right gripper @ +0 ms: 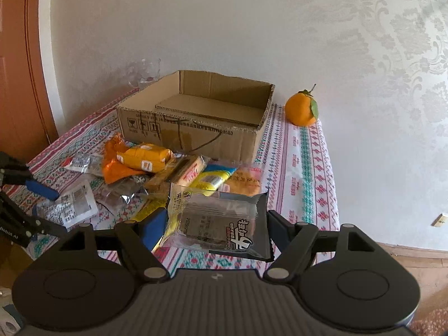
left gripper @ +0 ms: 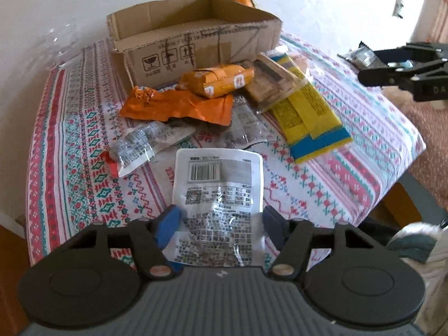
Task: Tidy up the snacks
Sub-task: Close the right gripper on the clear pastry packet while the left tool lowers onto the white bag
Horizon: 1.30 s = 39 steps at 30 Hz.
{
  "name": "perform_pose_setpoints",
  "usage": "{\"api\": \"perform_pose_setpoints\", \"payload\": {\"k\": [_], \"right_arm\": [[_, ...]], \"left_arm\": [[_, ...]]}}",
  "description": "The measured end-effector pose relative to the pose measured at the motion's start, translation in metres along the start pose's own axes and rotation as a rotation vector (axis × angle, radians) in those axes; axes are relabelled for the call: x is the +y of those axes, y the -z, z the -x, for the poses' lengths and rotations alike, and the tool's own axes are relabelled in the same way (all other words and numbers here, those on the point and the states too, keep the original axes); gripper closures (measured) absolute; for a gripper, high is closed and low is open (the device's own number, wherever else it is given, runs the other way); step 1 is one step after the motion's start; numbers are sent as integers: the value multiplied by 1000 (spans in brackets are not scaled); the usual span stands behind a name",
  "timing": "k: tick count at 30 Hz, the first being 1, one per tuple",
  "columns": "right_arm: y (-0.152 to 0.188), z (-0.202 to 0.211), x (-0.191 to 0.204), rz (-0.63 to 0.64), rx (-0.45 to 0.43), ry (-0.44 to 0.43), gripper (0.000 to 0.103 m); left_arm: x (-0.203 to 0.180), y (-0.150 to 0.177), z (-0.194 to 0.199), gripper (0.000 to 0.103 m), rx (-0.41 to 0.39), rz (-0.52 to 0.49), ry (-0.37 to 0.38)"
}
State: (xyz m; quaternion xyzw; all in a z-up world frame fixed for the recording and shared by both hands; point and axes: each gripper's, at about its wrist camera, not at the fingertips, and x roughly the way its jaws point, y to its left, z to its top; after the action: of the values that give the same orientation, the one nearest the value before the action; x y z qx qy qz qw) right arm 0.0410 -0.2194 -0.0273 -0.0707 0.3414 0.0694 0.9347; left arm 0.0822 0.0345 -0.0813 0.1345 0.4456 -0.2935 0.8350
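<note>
Patterned cloth in red, teal and white covers the table [left gripper: 70, 128], which stands against a pale wall, and the snacks lie heaped on it in front of an open cardboard box [right gripper: 196, 120] that looks meant to receive them.

Starting from the left gripper [left gripper: 219, 224]: its jaws stand wide, one blue pad on each side of a white-labelled clear packet [left gripper: 218, 187], near its edges but not visibly pressing them. The packet seems to lie flat on the cloth on the near side of the box, so I judge this a grasp being lined up, not a hold. Further out, toward the box, lie a crumpled clear wrapper [left gripper: 145, 145], an orange foil wrapper [left gripper: 179, 106], a plump orange-yellow pack [left gripper: 215, 79] resting on that foil, a brown bar packet [left gripper: 268, 84] and a long yellow-and-blue bag [left gripper: 310, 117] on the box's right-hand side.

The right gripper [right gripper: 217, 224] is likewise spread wide around a clear-and-black snack packet [right gripper: 221, 221]. Whether the pads touch its sides is hard to tell, since the packet's edges overlap them in this view. It sits nearest the camera, the pile between it and the box. An orange [right gripper: 302, 109] with a leaf stands right of the box, against the wall, apart from the sorting. A clear glass [right gripper: 145, 72] stands behind the box's left corner.

The box interior looks bare, so the sorting appears hardly begun.
</note>
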Motion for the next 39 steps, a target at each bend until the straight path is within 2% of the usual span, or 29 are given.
{"api": "perform_pose_setpoints", "payload": {"k": [5,9,14,24,25,26,28,31,33,34,35,39], "right_arm": [[-11,-10,1,21,0,-32,22],[-15,-16,1,38,3,-47,22],[-16,-18,-3,24,10,-56,22],[-20,-18,-2,26,5,-72,22],[-20,-18,-1,29,4,-75,22],[-21,-18,0,33,3,-79,22],[-24,-19,2,40,-2,-88,22],[-26,-23,5,43,0,-93,22],[-26,-24,6,42,4,-98,22],[-25,-24,7,43,8,-100,22],[-24,-25,7,44,11,-103,22],[-23,-28,8,45,23,-110,22]], "left_arm": [[0,-1,6,45,-1,59,3],[-2,-3,6,45,9,55,-5],[-9,-5,1,44,15,-1,-29],[-14,-3,26,46,-4,47,9],[-14,-4,30,67,-13,56,18],[-13,-6,33,76,-14,68,28],[-9,-10,37,76,-25,104,25],[-5,-11,29,71,-17,111,-4],[-4,-9,20,52,38,117,5],[-4,-6,19,35,43,123,12],[-3,-3,20,23,27,124,10],[2,4,20,21,5,126,-65]]}}
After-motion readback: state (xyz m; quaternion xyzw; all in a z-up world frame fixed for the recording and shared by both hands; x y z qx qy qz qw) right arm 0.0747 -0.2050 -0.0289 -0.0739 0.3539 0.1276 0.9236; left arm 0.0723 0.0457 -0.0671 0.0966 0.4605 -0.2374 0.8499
